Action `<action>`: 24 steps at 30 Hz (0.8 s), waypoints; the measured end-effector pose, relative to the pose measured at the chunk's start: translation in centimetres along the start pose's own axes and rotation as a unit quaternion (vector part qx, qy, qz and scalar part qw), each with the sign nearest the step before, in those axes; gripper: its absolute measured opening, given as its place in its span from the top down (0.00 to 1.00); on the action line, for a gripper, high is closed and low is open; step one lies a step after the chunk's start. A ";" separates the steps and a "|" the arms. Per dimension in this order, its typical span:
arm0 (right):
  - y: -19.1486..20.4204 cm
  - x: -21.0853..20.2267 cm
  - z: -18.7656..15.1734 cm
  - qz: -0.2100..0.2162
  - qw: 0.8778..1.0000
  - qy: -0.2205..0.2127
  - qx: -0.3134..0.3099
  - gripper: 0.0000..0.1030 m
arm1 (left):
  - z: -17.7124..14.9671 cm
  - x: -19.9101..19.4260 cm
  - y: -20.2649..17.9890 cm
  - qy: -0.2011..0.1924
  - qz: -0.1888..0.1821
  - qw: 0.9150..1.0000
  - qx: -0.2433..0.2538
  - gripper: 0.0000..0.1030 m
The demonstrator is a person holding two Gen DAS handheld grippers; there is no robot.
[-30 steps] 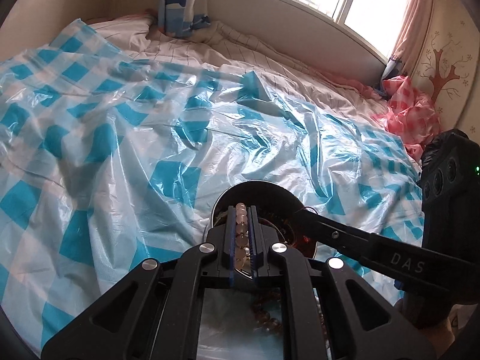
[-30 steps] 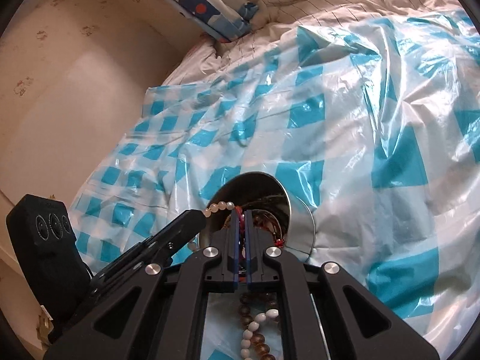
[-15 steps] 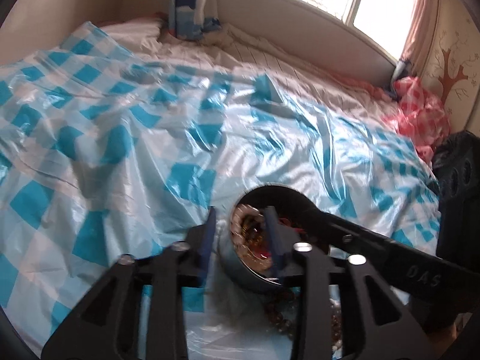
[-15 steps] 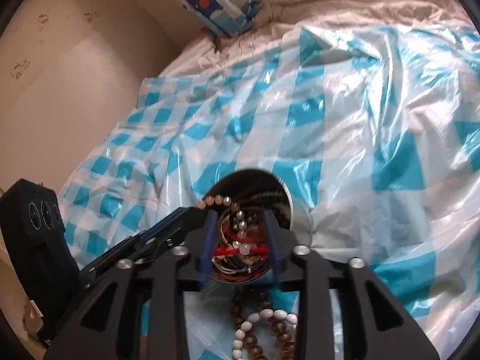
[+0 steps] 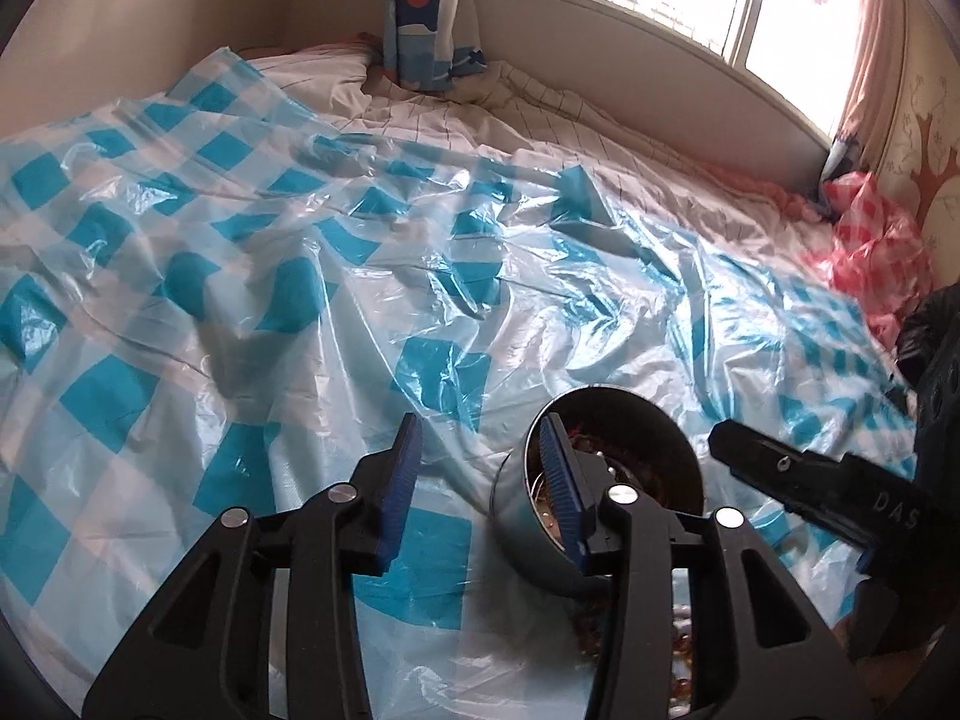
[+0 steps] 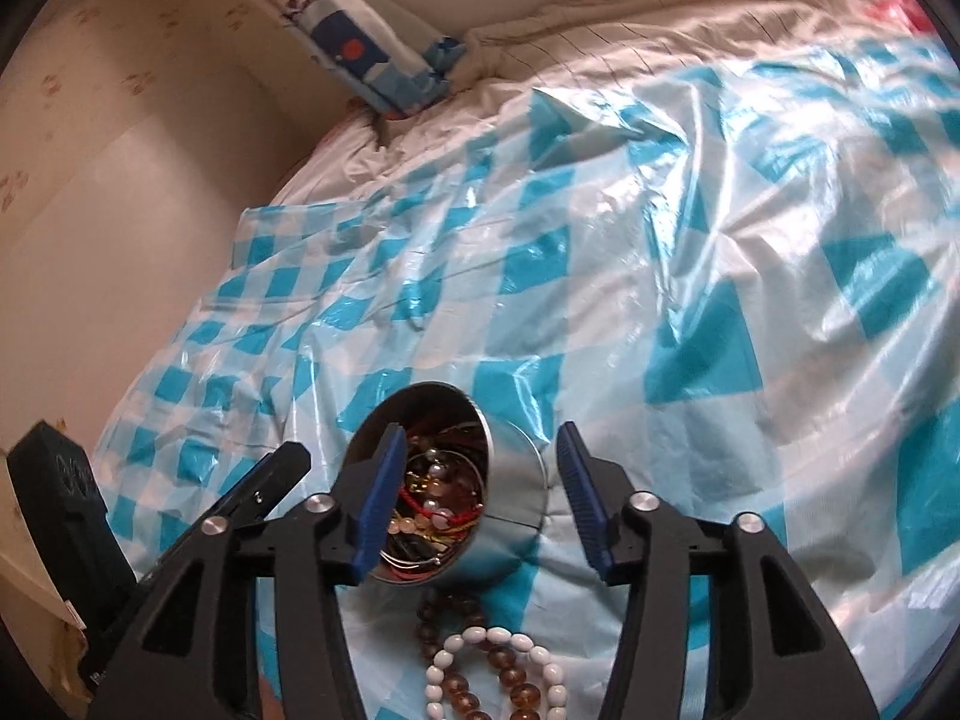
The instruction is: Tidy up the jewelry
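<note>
Parted left tongs (image 5: 480, 468) beside jewelry-filled, perhaps metal, tin (image 5: 606, 468)

Black gripper (image 5: 480, 462) frames, blue ribbed pads (image 5: 401, 480), silver screws, lettering perhaps "DAS".

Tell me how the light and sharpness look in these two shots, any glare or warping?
Left wrist view: the window is blown out white, and the plastic sheet glints. Right wrist view: softer light, the sheet smeared toward the right edge, the tin and beads sharp. Both bend straight lines, with dark corners.
</note>
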State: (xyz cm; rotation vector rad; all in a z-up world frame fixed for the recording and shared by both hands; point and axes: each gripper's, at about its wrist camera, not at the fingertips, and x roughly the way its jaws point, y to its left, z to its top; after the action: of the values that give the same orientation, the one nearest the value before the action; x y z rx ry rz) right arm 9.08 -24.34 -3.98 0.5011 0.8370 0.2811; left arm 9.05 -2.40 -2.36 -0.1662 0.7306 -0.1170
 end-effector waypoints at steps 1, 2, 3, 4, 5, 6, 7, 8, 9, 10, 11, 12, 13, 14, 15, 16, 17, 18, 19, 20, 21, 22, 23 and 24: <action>-0.1 0.1 0.0 0.001 1.000 0.001 0.003 0.48 | -0.1 0.0 -0.2 0.000 0.004 1.000 0.006 0.58; -0.2 0.0 0.0 0.001 1.000 0.001 0.006 0.48 | -0.1 0.0 -0.3 0.000 0.008 1.000 0.010 0.57; -0.2 0.0 0.0 0.002 1.000 0.002 0.007 0.47 | -0.2 0.0 -0.5 0.000 0.010 1.000 0.015 0.56; -0.2 0.1 -0.1 0.001 1.000 0.003 0.006 0.46 | -0.2 0.0 -0.6 0.000 0.012 1.000 0.019 0.56; -0.2 0.0 -0.1 0.001 1.000 0.004 0.005 0.45 | -0.3 -0.1 -0.7 -0.001 0.014 1.000 0.024 0.55; -0.1 0.1 -0.2 0.001 1.000 0.005 0.004 0.45 | -0.3 -0.1 -0.9 -0.001 0.016 1.000 0.026 0.54; 0.0 0.1 -0.2 0.001 1.000 0.007 0.002 0.45 | -0.3 -0.1 -0.9 -0.001 0.017 0.999 0.030 0.53; 0.1 0.2 -0.3 0.000 1.000 0.008 0.002 0.45 | -0.3 -0.1 -1.0 -0.001 0.018 0.999 0.031 0.52; 0.2 0.3 -0.3 -0.001 1.000 0.008 0.001 0.42 | -0.4 -0.2 -1.0 -0.002 0.019 0.999 0.033 0.52; 0.2 0.3 -0.4 -0.002 1.000 0.009 0.001 0.41 | -0.4 -0.2 -1.0 -0.002 0.019 0.999 0.033 0.51; 0.2 0.3 -0.4 -0.003 1.000 0.009 0.001 0.40 | -0.4 -0.2 -1.0 -0.002 0.019 0.999 0.034 0.50; 0.2 0.3 -0.5 -0.004 1.000 0.009 0.001 0.40 | -0.4 -0.2 -1.1 -0.001 0.019 0.999 0.033 0.50; 0.2 0.3 -0.5 -0.002 1.000 0.009 0.001 0.40 | -0.4 -0.2 -1.1 -0.001 0.020 0.999 0.034 0.49; 0.2 0.3 -0.5 -0.002 1.000 0.009 0.000 0.40 | -0.4 -0.2 -1.1 -0.001 0.020 0.999 0.034 0.49; 0.3 0.3 -0.6 -0.003 1.000 0.009 -0.001 0.39 | -0.4 -0.2 -1.1 0.000 0.021 0.999 0.035 0.48; 0.3 0.3 -0.6 -0.003 1.000 0.009 -0.003 0.39 | -0.5 -0.2 -1.1 0.000 0.022 0.999 0.037 0.46; 0.4 0.2 -0.6 -0.003 1.000 0.009 -0.005 0.39 | -0.5 -0.2 -1.1 0.001 0.023 0.999 0.038 0.45; 0.4 0.2 -0.7 -0.002 1.000 0.009 -0.006 0.39 | -0.6 -0.3 -1.1 0.003 0.024 0.999 0.039 0.43; 0.5 0.1 -0.7 -0.002 1.000 0.009 -0.007 0.39 | -0.6 -0.3 -1.0 0.004 0.024 0.999 0.039 0.41; 0.5 0.0 -0.7 -0.002 1.000 0.010 -0.009 0.39 | -0.7 -0.4 -0.9 0.004 0.023 0.999 0.037 0.40; 0.6 -0.1 -0.8 -0.003 1.000 0.011 -0.010 0.39 | -0.8 -0.6 -0.7 0.004 0.023 0.999 0.036 0.38; 0.6 -0.3 -0.8 -0.003 1.000 0.010 -0.011 0.39 | -0.9 -0.8 -0.6 0.004 0.023 0.999 0.034 0.37; 0.5 -0.7 -0.9 -0.005 1.000 0.009 -0.012 0.39 | -1.0 -1.1 -0.4 0.004 0.022 0.999 0.031 0.37; 0.5 -0.9 -1.0 -0.007 1.000 0.010 -0.013 0.39 | -1.1 -1.3 -0.2 0.005 0.020 0.999 0.029 0.36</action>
State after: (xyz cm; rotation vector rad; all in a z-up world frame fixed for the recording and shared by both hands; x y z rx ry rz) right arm 7.73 -23.99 -3.66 0.4674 0.8541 0.2835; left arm 7.28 -2.52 -2.27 -0.0959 0.7394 -0.1012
